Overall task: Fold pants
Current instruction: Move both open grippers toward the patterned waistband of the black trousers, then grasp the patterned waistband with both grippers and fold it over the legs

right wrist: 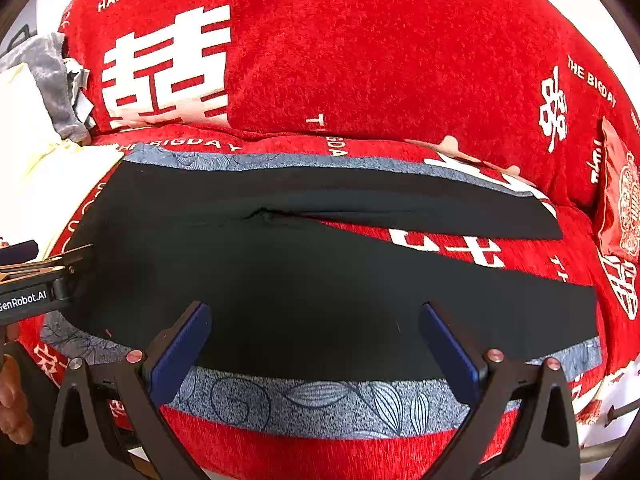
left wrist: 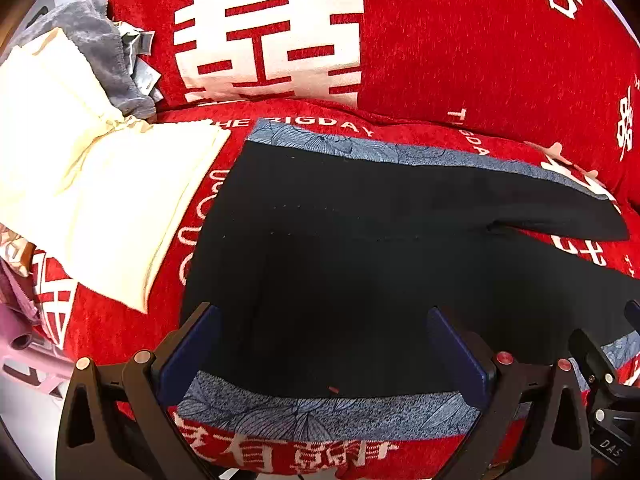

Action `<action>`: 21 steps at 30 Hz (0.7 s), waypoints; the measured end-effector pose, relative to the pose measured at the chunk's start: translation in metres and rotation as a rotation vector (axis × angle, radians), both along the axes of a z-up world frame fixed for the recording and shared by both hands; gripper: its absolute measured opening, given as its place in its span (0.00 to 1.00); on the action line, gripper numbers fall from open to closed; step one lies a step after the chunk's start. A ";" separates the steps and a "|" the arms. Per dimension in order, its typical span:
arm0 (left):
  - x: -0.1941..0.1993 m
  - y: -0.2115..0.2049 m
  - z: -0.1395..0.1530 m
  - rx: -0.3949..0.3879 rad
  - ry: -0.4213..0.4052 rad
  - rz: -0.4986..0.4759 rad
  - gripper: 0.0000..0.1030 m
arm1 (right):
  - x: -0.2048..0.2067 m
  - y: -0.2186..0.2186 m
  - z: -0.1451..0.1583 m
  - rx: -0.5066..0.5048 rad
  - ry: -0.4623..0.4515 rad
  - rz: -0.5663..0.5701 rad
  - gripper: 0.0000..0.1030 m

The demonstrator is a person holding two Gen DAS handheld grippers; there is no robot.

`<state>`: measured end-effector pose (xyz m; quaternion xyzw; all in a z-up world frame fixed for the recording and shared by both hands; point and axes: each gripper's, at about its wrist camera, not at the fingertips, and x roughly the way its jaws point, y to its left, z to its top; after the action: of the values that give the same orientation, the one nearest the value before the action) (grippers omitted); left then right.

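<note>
Matt black cloth pants (right wrist: 320, 280) lie on a nubbly red sofa cover (right wrist: 360, 60); cream quilted cloth (left wrist: 92, 184) at left looks soft.

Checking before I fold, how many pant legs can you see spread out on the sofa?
2. The far leg lies toward the sofa's backrest; the near leg lies toward the front edge, above the right gripper.

Both tools look alike. The left gripper (left wrist: 324, 350) has a black angular frame with triangular cut-outs, round red-pink and silver screw heads at the joints, and two flat dark-blue fingers (left wrist: 192, 356). The right gripper (right wrist: 316, 344) is built the same way, its blue fingers (right wrist: 452, 354) set in black arms. White "GenRobot.AI" lettering runs along the side of the left one's black body.
</note>
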<state>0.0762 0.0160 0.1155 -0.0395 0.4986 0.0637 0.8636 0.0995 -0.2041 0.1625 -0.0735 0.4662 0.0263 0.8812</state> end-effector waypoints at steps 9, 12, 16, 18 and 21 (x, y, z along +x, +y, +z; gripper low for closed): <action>0.018 0.002 -0.003 -0.006 -0.013 -0.012 1.00 | 0.025 0.005 -0.005 -0.004 0.002 0.015 1.00; 0.029 0.003 -0.007 0.000 -0.005 -0.014 1.00 | 0.037 0.004 -0.009 0.000 0.011 0.011 1.00; 0.046 0.001 -0.014 0.013 0.011 -0.020 1.00 | 0.053 0.003 -0.017 0.000 0.028 0.015 1.00; 0.057 -0.002 -0.017 0.019 0.018 -0.025 1.00 | 0.066 0.003 -0.024 -0.002 0.045 0.019 1.00; 0.074 -0.004 -0.024 0.031 0.033 -0.034 1.00 | 0.081 0.001 -0.031 0.012 0.062 0.018 1.00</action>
<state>0.1503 0.0117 0.0919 -0.0168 0.5124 0.0574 0.8567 0.1809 -0.2033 0.1316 -0.0713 0.4924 0.0392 0.8666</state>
